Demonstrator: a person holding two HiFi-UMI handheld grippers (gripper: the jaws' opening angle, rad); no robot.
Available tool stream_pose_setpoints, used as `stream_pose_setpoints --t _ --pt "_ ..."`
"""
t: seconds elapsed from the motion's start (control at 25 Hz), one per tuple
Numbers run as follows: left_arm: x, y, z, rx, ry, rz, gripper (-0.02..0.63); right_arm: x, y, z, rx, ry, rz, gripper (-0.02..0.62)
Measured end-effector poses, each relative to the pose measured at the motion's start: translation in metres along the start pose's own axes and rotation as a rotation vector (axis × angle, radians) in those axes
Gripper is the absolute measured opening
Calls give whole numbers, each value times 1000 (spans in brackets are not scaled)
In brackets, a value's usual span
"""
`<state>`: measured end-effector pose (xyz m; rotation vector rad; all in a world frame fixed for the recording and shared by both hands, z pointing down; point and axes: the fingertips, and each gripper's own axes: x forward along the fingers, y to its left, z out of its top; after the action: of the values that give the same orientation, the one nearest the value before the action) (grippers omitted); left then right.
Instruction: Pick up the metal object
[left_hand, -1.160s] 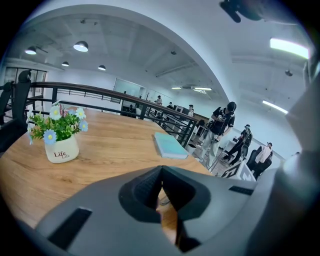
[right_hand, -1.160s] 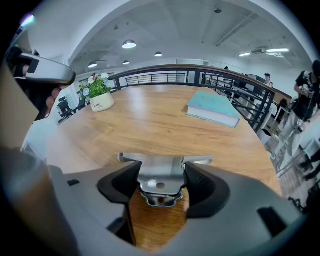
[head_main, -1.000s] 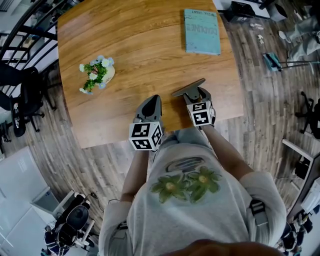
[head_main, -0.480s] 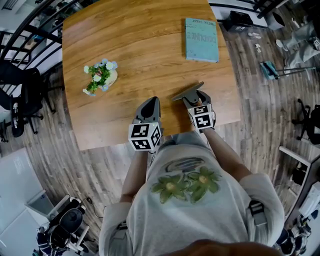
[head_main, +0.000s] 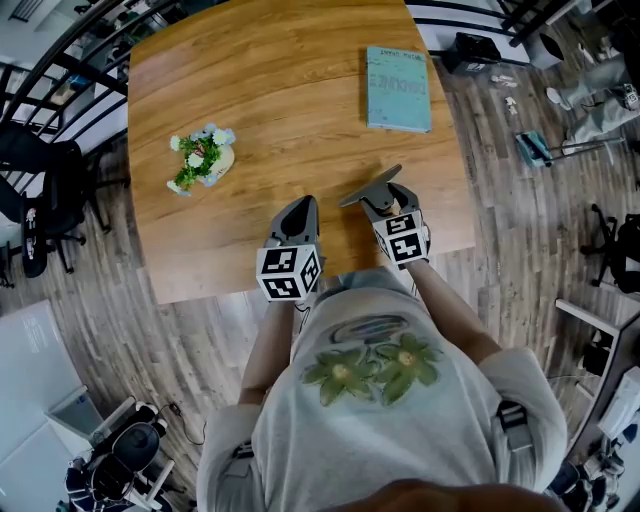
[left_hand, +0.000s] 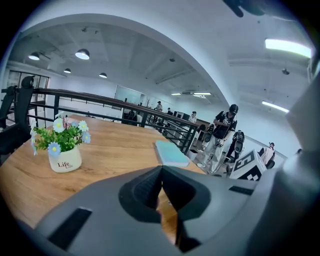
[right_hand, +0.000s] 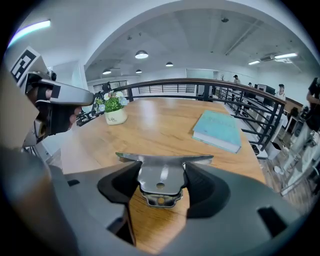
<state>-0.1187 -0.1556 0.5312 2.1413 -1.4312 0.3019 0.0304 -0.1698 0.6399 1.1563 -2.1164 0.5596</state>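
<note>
The metal object (right_hand: 161, 175) is a flat steel scraper blade with a short tang, and my right gripper (right_hand: 160, 187) is shut on that tang. In the head view the metal object (head_main: 368, 187) sticks out past the right gripper (head_main: 385, 205), held just above the wooden table (head_main: 290, 90) near its front edge. My left gripper (head_main: 297, 222) hovers beside it to the left, over the same edge. Its jaws meet with nothing between them in the left gripper view (left_hand: 161, 187).
A teal book (head_main: 398, 88) lies at the table's far right. A small white pot of flowers (head_main: 201, 157) stands at the left. Black railings (head_main: 60, 60) and a chair (head_main: 45, 190) border the table's left side; floor clutter (head_main: 545, 145) lies to the right.
Both grippers keep their places near the front edge, the right one still holding the blade. Only the head camera has shifted slightly.
</note>
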Motion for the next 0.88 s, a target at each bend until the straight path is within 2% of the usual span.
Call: stream_pose_setpoints --t 0.88 --pt "-7 -3 4 -5 -21 18 15 -45 0 63 -41 -159 40 288"
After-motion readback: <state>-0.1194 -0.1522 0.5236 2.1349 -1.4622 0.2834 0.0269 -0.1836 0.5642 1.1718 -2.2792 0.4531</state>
